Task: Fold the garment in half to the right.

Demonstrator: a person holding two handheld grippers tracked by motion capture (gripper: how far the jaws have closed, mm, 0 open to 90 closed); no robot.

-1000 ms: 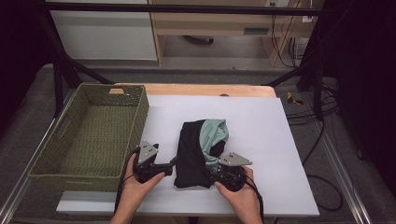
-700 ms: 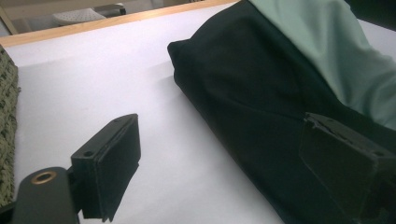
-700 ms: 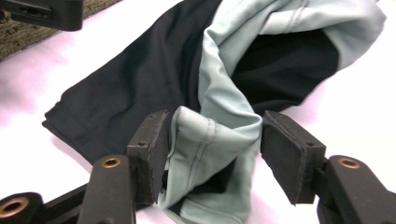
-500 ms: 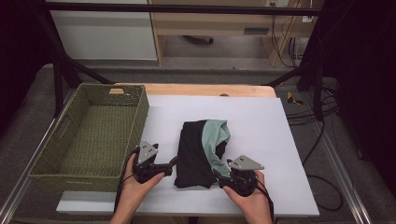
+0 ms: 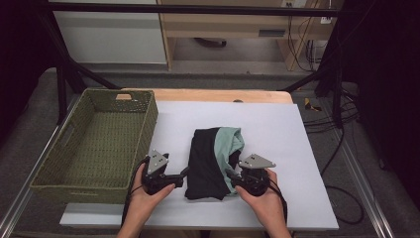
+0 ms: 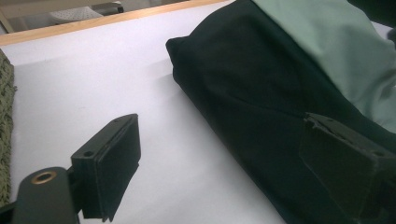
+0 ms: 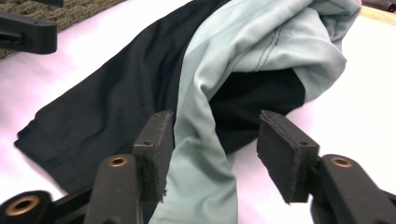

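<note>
High view: folded garment (image 5: 210, 161), black with a mint-green panel, lies near the front of the white table mat (image 5: 277, 129), right of the green woven basket (image 5: 99, 144). Left gripper (image 5: 184, 172) sits at the garment's left edge, held by the left hand (image 5: 148, 193); right gripper (image 5: 229, 173) sits at its lower right edge, held by the right hand (image 5: 262, 198). Both point inward at the cloth from opposite sides. Left gripper view: jaws wide apart, one pad (image 6: 114, 163) over bare mat, the other against the black fabric (image 6: 261, 102) edge; not pinching anything, the cloth lies beside the gap rather than clamped. Basket (image 6: 4, 121) edge visible at far left. Right gripper view: jaws about half open, have just been closing; the mint-green strip (image 7: 201, 158) runs between them, touching the left pad (image 7: 156, 149), while the right pad (image 7: 285, 154) stands clear of the cloth with white mat showing in the gap. So the fabric is between the jaws but not clamped. Left gripper's tip (image 7: 28, 30) shows top left, near the basket.
</note>
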